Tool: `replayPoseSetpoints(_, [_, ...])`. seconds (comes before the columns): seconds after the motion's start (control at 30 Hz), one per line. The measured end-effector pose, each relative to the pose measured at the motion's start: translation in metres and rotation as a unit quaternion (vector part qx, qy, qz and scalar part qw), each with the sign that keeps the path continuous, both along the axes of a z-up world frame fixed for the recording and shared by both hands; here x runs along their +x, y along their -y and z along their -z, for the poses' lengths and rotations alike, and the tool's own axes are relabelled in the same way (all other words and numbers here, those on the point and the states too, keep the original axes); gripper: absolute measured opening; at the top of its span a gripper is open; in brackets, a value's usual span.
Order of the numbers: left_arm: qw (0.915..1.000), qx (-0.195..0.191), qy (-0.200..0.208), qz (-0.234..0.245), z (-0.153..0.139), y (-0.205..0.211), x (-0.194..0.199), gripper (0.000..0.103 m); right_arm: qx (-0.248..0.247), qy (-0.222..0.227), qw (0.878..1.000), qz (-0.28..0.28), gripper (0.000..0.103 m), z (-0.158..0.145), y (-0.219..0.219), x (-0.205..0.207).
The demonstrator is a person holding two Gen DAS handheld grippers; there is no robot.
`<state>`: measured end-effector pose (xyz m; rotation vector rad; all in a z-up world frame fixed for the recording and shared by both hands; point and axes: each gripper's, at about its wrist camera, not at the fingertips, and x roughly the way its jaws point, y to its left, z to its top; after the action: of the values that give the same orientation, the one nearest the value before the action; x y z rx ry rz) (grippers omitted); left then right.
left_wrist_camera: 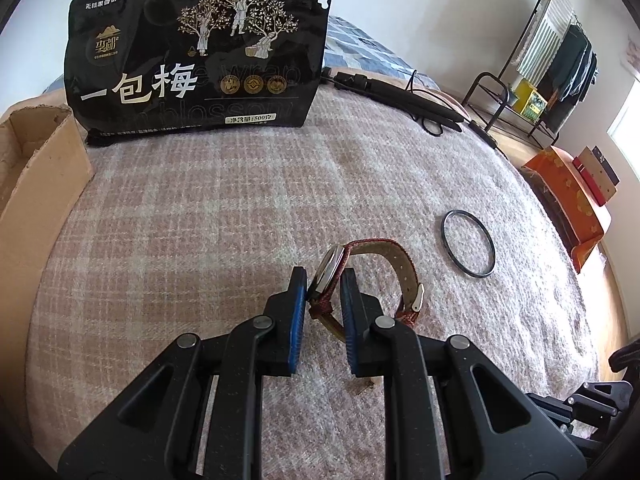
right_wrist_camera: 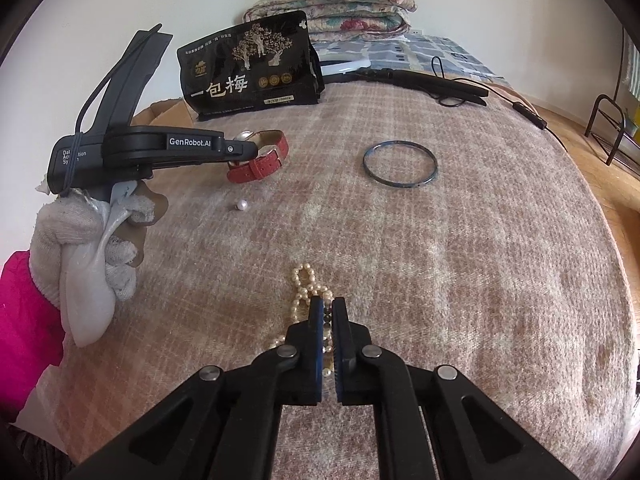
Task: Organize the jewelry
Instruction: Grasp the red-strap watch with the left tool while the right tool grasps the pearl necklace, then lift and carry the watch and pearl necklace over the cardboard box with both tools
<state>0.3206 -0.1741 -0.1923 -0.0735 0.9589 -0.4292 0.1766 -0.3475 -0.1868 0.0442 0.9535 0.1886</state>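
The left gripper (left_wrist_camera: 324,292) pinches the watch (left_wrist_camera: 330,276) by its case, the two blue pads (left_wrist_camera: 298,308) pressed against either face, so the case stands on edge between them. The red strap (left_wrist_camera: 400,276) loops out to the right of the case and its buckle end hangs beside the right pad. In the right wrist view the same gripper (right_wrist_camera: 250,148) reaches in from the left, held by a gloved hand (right_wrist_camera: 80,236), with the watch (right_wrist_camera: 260,156) at its tip, just above the blanket (right_wrist_camera: 440,260).

The right gripper (right_wrist_camera: 328,308) is nearly pressed together, nipping a strand of the pearl necklace (right_wrist_camera: 308,284); the rest of the pearls lie heaped on the blanket around and beneath the fingers.

Taking the watch as the mark: a single loose pearl (right_wrist_camera: 242,205) lies on the blanket just in front of it, apart from the strap. The dark bangle (right_wrist_camera: 400,164) lies flat well to its right, touching nothing. Behind the watch stands a black snack bag (right_wrist_camera: 252,72) with gold trees and white characters, upright. To the watch's left, beside the bag, sits an open cardboard box (left_wrist_camera: 36,176). Beyond the bangle, a black folded tripod (right_wrist_camera: 436,86) lies at the far edge of the blanket.
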Motion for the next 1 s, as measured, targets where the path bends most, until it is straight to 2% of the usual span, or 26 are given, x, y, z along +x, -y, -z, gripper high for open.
replayPoseSetpoints(0.13, [1.0, 0.002, 0.0, -0.001, 0.002, 0.0, -0.001, 0.015, 0.004, -0.009, 1.0, -0.014, 0.005, 0.003, 0.001, 0.002])
replayPoseSetpoints(0.17, [1.0, 0.002, -0.001, -0.001, 0.002, 0.0, -0.001, 0.015, -0.001, -0.013, 1.0, -0.016, 0.022, 0.005, 0.0, 0.003])
replayPoseSetpoints(0.2, [1.0, 0.002, -0.001, -0.001, 0.002, 0.0, -0.001, 0.015, -0.006, -0.016, 1.0, -0.015, 0.049, 0.007, -0.002, 0.004])
replayPoseSetpoints(0.23, [1.0, 0.002, -0.001, -0.001, 0.003, 0.0, -0.001, 0.015, -0.01, -0.016, 1.0, -0.012, 0.059, 0.009, -0.002, 0.003])
replayPoseSetpoints(0.27, [1.0, 0.002, 0.0, -0.001, 0.003, 0.0, -0.001, 0.015, -0.009, -0.016, 1.0, -0.011, 0.065, 0.01, -0.003, 0.003])
replayPoseSetpoints(0.37, [1.0, 0.004, 0.001, -0.003, 0.003, 0.0, -0.001, 0.015, 0.003, -0.025, 0.999, -0.029, 0.062, 0.013, -0.008, 0.004])
replayPoseSetpoints(0.4, [1.0, 0.004, 0.001, -0.004, 0.003, -0.001, -0.001, 0.015, -0.005, -0.031, 0.999, -0.037, 0.056, 0.016, -0.013, 0.005])
replayPoseSetpoints(0.47, [1.0, 0.005, 0.001, -0.006, 0.004, -0.001, 0.0, 0.015, -0.035, -0.038, 0.997, -0.049, 0.052, 0.022, -0.021, 0.008])
replayPoseSetpoints(0.53, [1.0, 0.005, 0.001, -0.006, 0.003, -0.002, 0.0, 0.015, -0.047, -0.037, 0.996, -0.059, 0.04, 0.023, -0.024, 0.009])
replayPoseSetpoints(0.63, [1.0, 0.004, 0.001, -0.006, 0.003, -0.003, 0.0, 0.015, -0.041, -0.043, 0.997, -0.056, 0.014, 0.021, -0.017, 0.012])
replayPoseSetpoints(0.7, [1.0, 0.004, 0.002, -0.007, 0.002, -0.004, -0.001, 0.015, -0.032, -0.047, 0.997, -0.054, 0.009, 0.021, -0.012, 0.013])
replayPoseSetpoints(1.0, [0.9999, 0.002, 0.011, -0.01, -0.01, -0.014, -0.01, 0.015, -0.019, -0.027, 0.999, -0.028, 0.005, 0.005, -0.003, 0.006])
